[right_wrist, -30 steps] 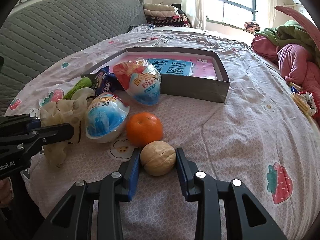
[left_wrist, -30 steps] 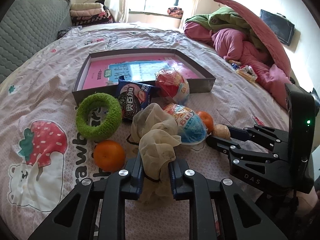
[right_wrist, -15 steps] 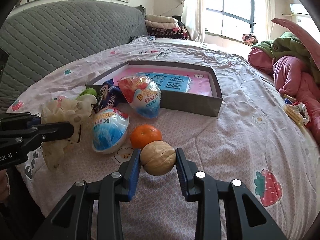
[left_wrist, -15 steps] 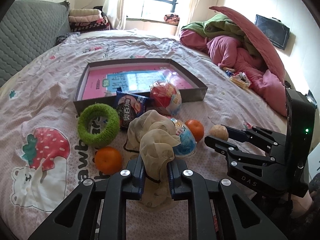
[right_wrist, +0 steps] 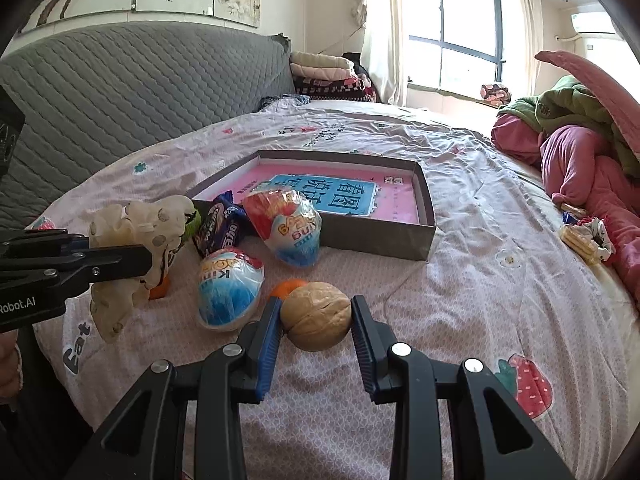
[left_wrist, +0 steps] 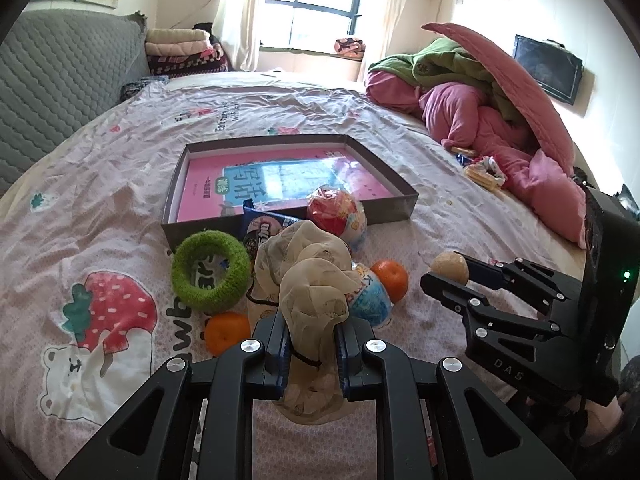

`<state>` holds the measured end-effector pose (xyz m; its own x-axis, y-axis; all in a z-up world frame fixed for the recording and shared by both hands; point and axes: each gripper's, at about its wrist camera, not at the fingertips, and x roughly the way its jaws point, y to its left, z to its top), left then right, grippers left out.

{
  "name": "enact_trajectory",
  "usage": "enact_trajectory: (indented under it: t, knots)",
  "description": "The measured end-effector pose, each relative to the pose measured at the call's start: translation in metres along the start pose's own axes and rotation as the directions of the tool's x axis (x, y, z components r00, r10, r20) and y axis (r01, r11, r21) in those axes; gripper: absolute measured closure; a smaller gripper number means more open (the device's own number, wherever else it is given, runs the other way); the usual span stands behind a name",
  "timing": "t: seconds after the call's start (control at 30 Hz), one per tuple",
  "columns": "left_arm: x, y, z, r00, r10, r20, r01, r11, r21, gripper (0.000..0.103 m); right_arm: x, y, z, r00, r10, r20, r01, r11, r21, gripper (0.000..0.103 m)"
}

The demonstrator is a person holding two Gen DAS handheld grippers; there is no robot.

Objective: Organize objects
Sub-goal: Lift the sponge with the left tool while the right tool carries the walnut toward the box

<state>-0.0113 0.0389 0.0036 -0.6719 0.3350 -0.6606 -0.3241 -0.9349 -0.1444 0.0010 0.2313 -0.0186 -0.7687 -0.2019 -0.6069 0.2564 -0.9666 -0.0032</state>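
Observation:
My left gripper (left_wrist: 310, 344) is shut on a beige scrunchie (left_wrist: 308, 280) and holds it above the bed; the scrunchie also shows in the right wrist view (right_wrist: 132, 236). My right gripper (right_wrist: 314, 320) is shut on a walnut (right_wrist: 316, 316), lifted off the sheet; the walnut also shows in the left wrist view (left_wrist: 450, 268). A grey shallow box (left_wrist: 394, 206) with a pink book lies ahead. Two wrapped toy eggs (right_wrist: 230, 294) (right_wrist: 286, 228), a snack packet (right_wrist: 220, 226), a green ring (left_wrist: 210, 276) and two oranges (left_wrist: 226, 332) (left_wrist: 390, 278) lie before the box.
A pile of pink and green bedding (left_wrist: 500, 112) fills the right side of the bed. A grey quilted headboard (right_wrist: 120, 92) stands to the left. Small wrapped snacks (right_wrist: 584, 238) lie near the bedding. Folded blankets (left_wrist: 180, 48) sit at the far end.
Both grippers have risen with their loads: the scrunchie and the walnut are higher above the sheet and the objects on the bed look further away.

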Motion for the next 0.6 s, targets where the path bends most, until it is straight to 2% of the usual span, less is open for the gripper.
enact_trajectory:
  t: [0.33,0.6]
  knots:
    - [0.002,0.0,0.01,1.0,0.018,0.021,-0.018,1.0,0.006,0.085,-0.007,-0.001,0.009,0.999,-0.014,0.034,0.014,1.0,0.009,0.068]
    - [0.006,0.008,0.014,0.999,0.019,0.029,-0.018,1.0,-0.008,0.085,-0.005,-0.004,0.012,1.0,-0.01,0.03,0.009,1.0,0.022,0.068]
